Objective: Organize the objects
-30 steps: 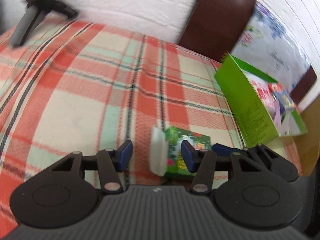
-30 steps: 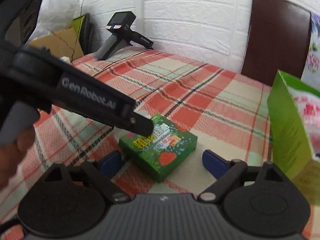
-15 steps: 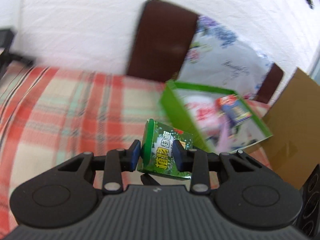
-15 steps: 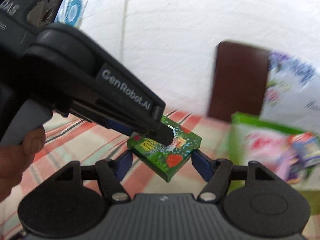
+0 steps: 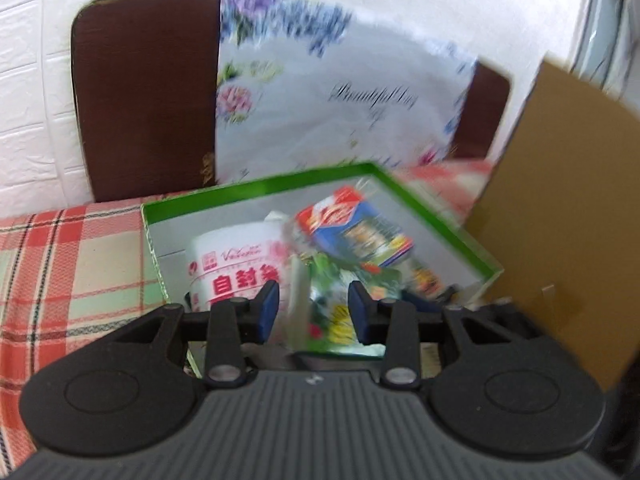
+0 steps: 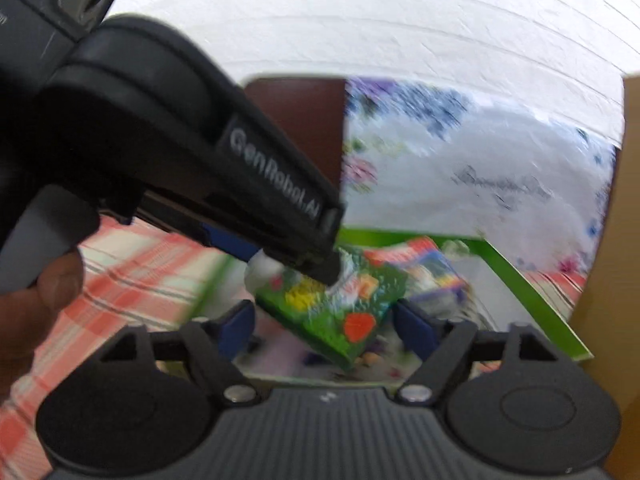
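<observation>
My left gripper is over the green storage box, its blue pads apart. The small green packet sits between the pads, blurred; I cannot tell whether they still touch it. In the right wrist view the left gripper body reaches across from the left, with the green packet at its tip, above the green box. My right gripper is open and empty, just behind the packet. The box holds a white roll pack with red print and a blue and red packet.
The box stands on a red and green plaid tablecloth. A brown cardboard sheet stands close on the right. A dark brown chair back and a floral white bag are behind the box, against a white wall.
The left gripper closed on the green packet, lifted it off the cloth and carried it right, over the green box. Its pads now stand wider apart. The right gripper followed, staying open.
</observation>
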`<state>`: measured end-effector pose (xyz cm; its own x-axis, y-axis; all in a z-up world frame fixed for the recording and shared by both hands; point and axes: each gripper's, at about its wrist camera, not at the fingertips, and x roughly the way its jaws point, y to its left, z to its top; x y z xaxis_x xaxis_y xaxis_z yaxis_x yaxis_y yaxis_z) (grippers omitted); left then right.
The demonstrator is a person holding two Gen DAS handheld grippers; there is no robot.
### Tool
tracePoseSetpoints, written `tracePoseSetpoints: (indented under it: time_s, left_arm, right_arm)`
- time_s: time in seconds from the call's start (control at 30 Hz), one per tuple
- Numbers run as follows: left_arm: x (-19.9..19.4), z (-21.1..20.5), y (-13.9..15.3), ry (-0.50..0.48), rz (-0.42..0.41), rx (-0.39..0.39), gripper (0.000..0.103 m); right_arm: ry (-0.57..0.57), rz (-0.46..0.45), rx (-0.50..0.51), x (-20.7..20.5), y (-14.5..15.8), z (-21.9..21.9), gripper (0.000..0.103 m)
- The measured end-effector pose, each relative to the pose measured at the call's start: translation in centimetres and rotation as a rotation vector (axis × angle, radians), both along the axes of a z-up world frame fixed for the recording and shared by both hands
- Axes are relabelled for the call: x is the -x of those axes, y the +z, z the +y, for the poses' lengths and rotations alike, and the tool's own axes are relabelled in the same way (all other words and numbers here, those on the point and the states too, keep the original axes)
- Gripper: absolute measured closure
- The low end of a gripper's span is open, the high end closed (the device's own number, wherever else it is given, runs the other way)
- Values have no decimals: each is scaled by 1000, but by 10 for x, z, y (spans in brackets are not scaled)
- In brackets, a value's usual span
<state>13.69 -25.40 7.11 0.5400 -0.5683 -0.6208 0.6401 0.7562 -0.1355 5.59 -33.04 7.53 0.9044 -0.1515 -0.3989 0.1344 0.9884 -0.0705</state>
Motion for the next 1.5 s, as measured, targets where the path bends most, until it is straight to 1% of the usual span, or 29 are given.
tracePoseSetpoints:
  time_s: [0.03, 0.1, 0.17, 0.27, 0.33, 0.47, 0.67, 0.87, 1.0, 1.03, 1.07, 1.13, 1.17, 1.2, 1.3, 1.37, 1.43, 1.5]
  left_arm:
    - [0, -1, -3, 10, 7, -9, 63]
    - [1, 4, -6, 20, 32, 0, 61]
    - [4, 9, -6, 46, 28, -15, 60]
    - [11, 15, -2, 78, 16, -35, 58]
    - [18, 20, 1, 99, 1, -52, 55]
    - [34, 31, 7, 129, -47, -80, 53]
    - [59, 49, 12, 161, -81, -101, 51]
    - [82, 67, 15, 186, -117, -115, 46]
    - [95, 79, 19, 212, -144, -113, 39]
    - [98, 82, 20, 218, -155, -115, 33]
    - [102, 85, 20, 225, -165, -115, 30]
    - [108, 91, 22, 237, -183, -118, 17]
    - [111, 93, 22, 243, -191, -120, 15]
    - [114, 96, 23, 250, -200, -124, 9]
    - [122, 103, 23, 280, -218, -136, 4]
    - [124, 110, 23, 290, -204, -135, 0]
    - [126, 116, 23, 294, -199, -129, 0]
    - [130, 120, 23, 305, -206, -129, 0]
  right_arm:
    - [-3, 0, -13, 0, -1, -3, 23]
    - [4, -19, -36, 6, -1, -6, 22]
    - [3, -31, -31, 11, -1, -5, 21]
    - [4, -44, -51, 24, -1, -3, 21]
    - [1, -55, -65, 33, 1, -2, 19]
    - [-7, -64, -83, 54, 5, 4, 19]
    - [-11, -66, -90, 80, 12, 9, 17]
    - [-24, -61, -132, 101, 22, 11, 11]
    - [-48, -62, -144, 113, 31, 14, 0]
    - [-53, -63, -151, 117, 34, 15, 0]
    - [-59, -63, -158, 121, 36, 17, 0]
    - [-68, -53, -168, 124, 39, 19, 0]
    - [-69, -45, -174, 126, 41, 21, 0]
    - [-70, -35, -180, 127, 42, 22, 0]
    - [-93, 15, -195, 128, 44, 28, 0]
    - [-94, 39, -205, 130, 44, 33, 0]
    - [-98, 76, -214, 130, 45, 36, 0]
    - [-100, 88, -224, 131, 45, 38, 0]
